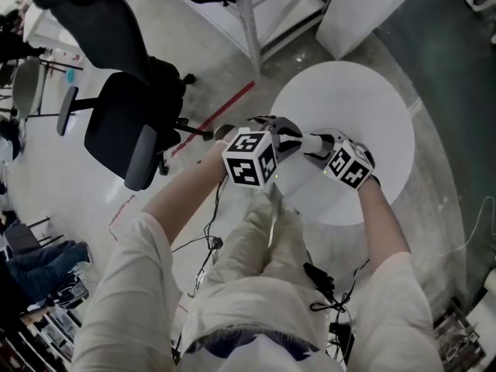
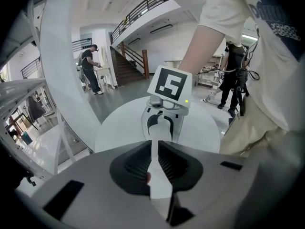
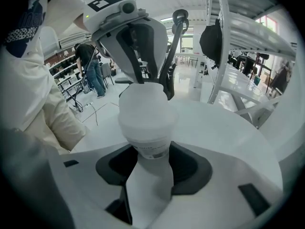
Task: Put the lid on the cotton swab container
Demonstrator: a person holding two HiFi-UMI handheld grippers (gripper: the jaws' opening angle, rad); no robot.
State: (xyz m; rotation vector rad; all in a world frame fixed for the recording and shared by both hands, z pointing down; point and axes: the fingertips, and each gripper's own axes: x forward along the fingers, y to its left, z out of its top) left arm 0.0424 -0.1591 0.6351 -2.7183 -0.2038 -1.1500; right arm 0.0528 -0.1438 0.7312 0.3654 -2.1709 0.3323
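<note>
A white translucent cotton swab container (image 1: 311, 142) hangs level above the round white table (image 1: 372, 91), between my two grippers. My right gripper (image 3: 148, 151) is shut on the container's (image 3: 145, 128) body. The wider lid end (image 3: 143, 101) points away from it, toward the left gripper (image 3: 152, 82). The left gripper's dark fingers stand right at that end. In the left gripper view my left gripper's (image 2: 155, 149) jaws are nearly together, with a thin pale strip between them. I cannot tell whether they pinch anything. The right gripper (image 2: 161, 128) faces them close ahead.
A black office chair (image 1: 124, 126) stands to the left of the table, and a white shelf frame (image 1: 249, 29) behind it. A red tape line (image 1: 225, 111) crosses the floor. Cables (image 1: 325, 285) trail by the person's legs. A person (image 2: 90, 68) stands far off near stairs.
</note>
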